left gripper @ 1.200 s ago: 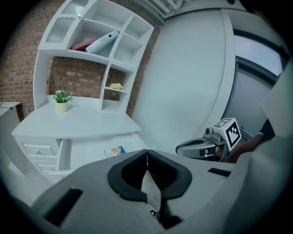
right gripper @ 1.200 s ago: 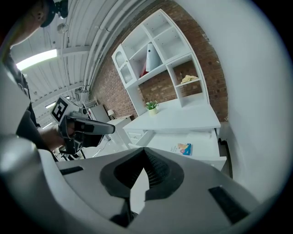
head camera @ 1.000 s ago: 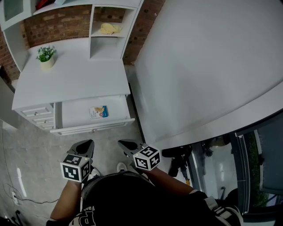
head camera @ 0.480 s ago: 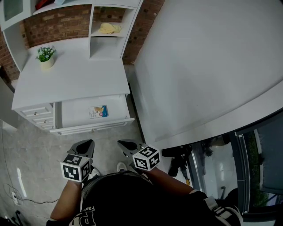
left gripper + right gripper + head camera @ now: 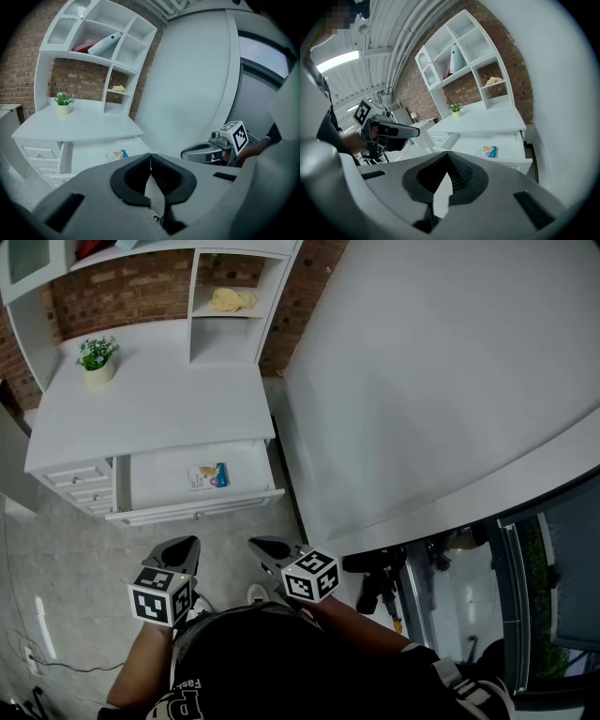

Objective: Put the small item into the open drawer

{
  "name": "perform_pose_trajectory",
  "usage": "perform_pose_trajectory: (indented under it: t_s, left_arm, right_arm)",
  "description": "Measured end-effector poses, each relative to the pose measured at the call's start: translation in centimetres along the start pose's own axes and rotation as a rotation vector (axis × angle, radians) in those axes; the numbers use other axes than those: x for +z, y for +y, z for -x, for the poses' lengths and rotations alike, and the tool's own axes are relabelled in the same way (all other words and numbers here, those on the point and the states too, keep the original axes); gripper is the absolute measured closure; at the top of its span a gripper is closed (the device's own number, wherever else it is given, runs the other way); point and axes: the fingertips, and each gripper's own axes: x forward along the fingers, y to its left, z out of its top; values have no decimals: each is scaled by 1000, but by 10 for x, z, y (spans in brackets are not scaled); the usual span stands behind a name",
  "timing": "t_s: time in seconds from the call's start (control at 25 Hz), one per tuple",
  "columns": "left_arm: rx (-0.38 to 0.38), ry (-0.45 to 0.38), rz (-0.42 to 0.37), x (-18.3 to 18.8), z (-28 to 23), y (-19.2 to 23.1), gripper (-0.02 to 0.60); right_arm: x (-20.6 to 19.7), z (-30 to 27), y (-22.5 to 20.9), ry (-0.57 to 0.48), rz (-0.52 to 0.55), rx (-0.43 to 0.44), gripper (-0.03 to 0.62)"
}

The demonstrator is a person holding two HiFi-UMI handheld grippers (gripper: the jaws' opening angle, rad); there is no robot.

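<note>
Left gripper (image 5: pixel 185 545) pressed shut, black ribbed pads (image 5: pixel 130 183) tip to tip, nothing pinched; smooth grey moulded shell, marker cube (image 5: pixel 159 596) at the rear. Right gripper (image 5: pixel 261 544) likewise closed on nothing, pads meeting at the tips. Both low and near, over mottled grey stone floor (image 5: pixel 84 549), well apart from the drawer (image 5: pixel 197 512), touching nothing.

Flat inside the open drawer, toward its right side: small item (image 5: pixel 208 476), a thin rectangular packet printed white, orange and blue. Drawer shallow, smooth, white, pulled out from under the table (image 5: pixel 159 409). Just left of it, narrow closed drawers (image 5: pixel 80 486) with small knobs.

On the table's far left, a little leafy plant (image 5: pixel 97 354) in a pale round pot. Beyond, white cubby shelves (image 5: pixel 230 329) against rough red brick (image 5: pixel 122 292); crumpled yellow cloth (image 5: pixel 232 300) in one cubby. At right, a broad, smooth, white curved panel (image 5: pixel 431 381).
</note>
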Motion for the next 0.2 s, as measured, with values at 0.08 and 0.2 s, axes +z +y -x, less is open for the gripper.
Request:
perform_pose_trajectory:
  t_s: [0.08, 0.2]
  left_arm:
    - [0, 0, 1, -1, 1, -1, 563]
    - [0, 2, 4, -3, 2, -1, 563]
  right_arm:
    - [-1, 1, 1, -1, -1, -1, 591]
    - [-2, 2, 2, -1, -2, -4, 591]
